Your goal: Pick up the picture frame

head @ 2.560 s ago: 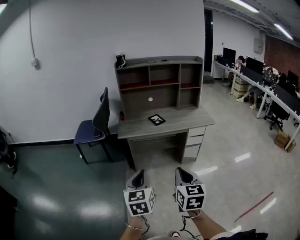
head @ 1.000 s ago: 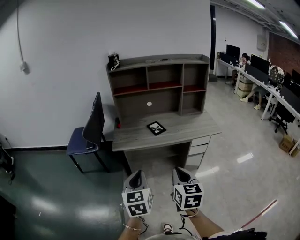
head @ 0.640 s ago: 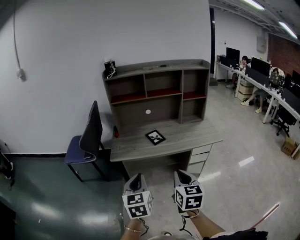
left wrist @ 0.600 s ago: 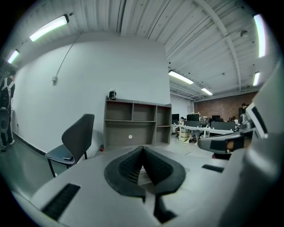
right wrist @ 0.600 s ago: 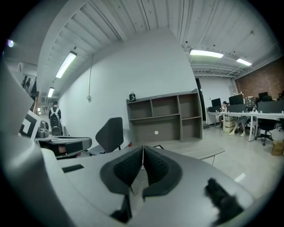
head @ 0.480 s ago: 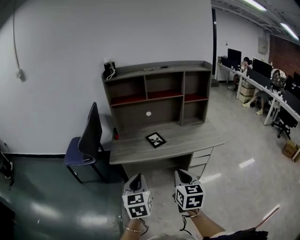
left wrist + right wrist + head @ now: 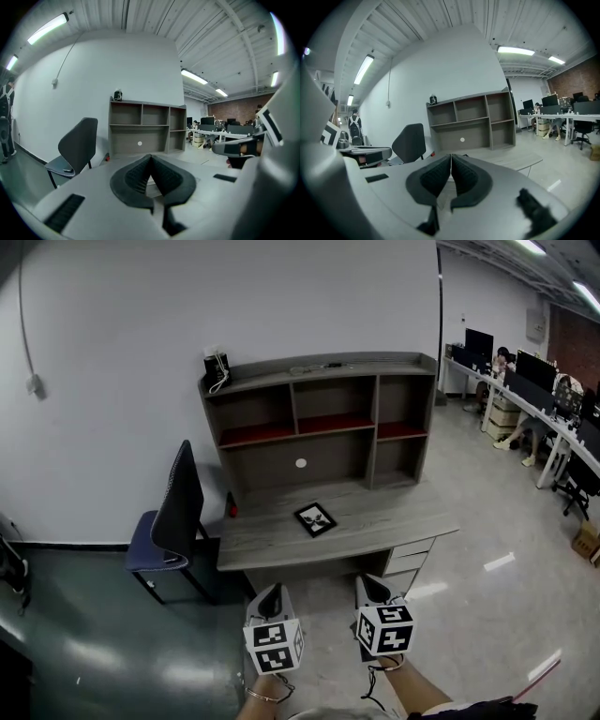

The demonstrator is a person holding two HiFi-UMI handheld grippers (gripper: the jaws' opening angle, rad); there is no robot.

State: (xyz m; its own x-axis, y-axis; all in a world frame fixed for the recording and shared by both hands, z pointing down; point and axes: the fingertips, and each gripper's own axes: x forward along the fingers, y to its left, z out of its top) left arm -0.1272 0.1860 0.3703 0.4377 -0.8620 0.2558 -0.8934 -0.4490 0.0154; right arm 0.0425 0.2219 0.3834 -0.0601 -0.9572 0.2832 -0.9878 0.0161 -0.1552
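A small black picture frame [image 7: 315, 518] with a white mat lies flat on the grey desk [image 7: 394, 521], near its middle. Both grippers hang in front of the desk over the floor, well short of the frame. My left gripper [image 7: 272, 595] is shut with nothing in it, and its pads [image 7: 151, 172] meet at the tip. My right gripper [image 7: 372, 584] is shut and empty too, with its pads [image 7: 451, 172] pressed together. The frame itself is hidden behind the jaws in both gripper views.
The desk carries a hutch of open shelves [image 7: 323, 423] with a dark device [image 7: 216, 365] on top. A dark chair [image 7: 172, 519] stands left of the desk, drawers [image 7: 411, 559] at its right end. Office desks with monitors and seated people [image 7: 534, 399] fill the far right.
The desk and frame have come closer and lower in the head view as I walked toward them. Both grippers stay shut and side by side.
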